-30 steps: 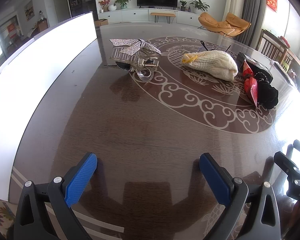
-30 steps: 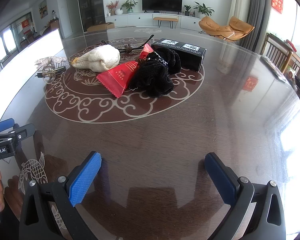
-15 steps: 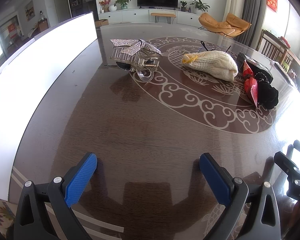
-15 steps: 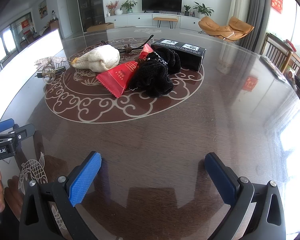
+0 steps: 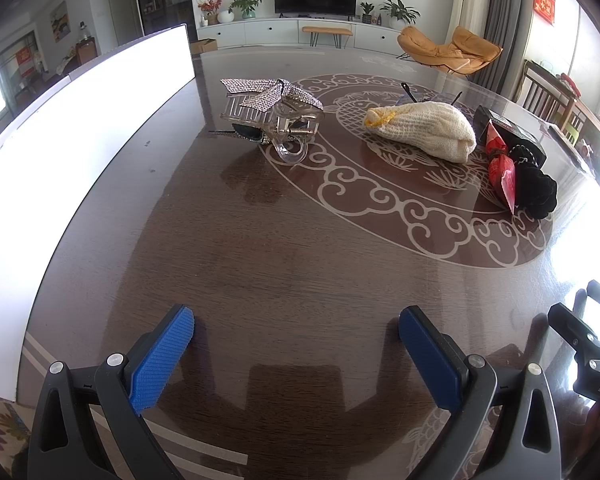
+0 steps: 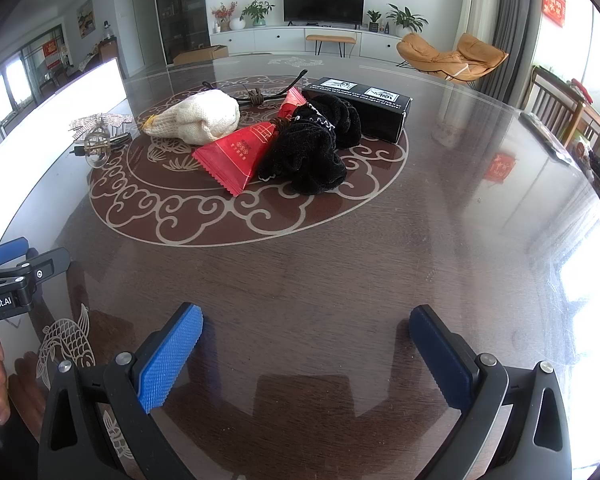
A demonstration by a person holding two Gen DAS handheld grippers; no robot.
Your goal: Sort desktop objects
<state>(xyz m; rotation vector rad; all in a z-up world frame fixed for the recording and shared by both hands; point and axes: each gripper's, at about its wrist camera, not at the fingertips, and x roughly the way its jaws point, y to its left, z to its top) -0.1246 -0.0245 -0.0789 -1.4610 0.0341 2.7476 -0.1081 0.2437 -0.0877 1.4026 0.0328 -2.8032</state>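
A clear hair claw with a rhinestone bow [image 5: 274, 114] [image 6: 98, 136] lies at the far left. A cream knit pouch [image 5: 422, 128] [image 6: 196, 118], a red packet [image 6: 240, 152] [image 5: 504, 172], a black scrunchie [image 6: 312, 148] [image 5: 534, 186], a black box [image 6: 360, 106] [image 5: 512, 136] and dark glasses [image 6: 256, 96] lie on the table's round pattern. My left gripper [image 5: 296, 350] is open and empty near the front edge. My right gripper [image 6: 306, 346] is open and empty, well short of the pile.
The dark glossy table [image 5: 260, 260] has a white board [image 5: 72, 120] along its left side. The other gripper shows at the right edge of the left wrist view [image 5: 584, 344] and at the left edge of the right wrist view [image 6: 16, 276]. Chairs [image 6: 556, 108] stand to the right.
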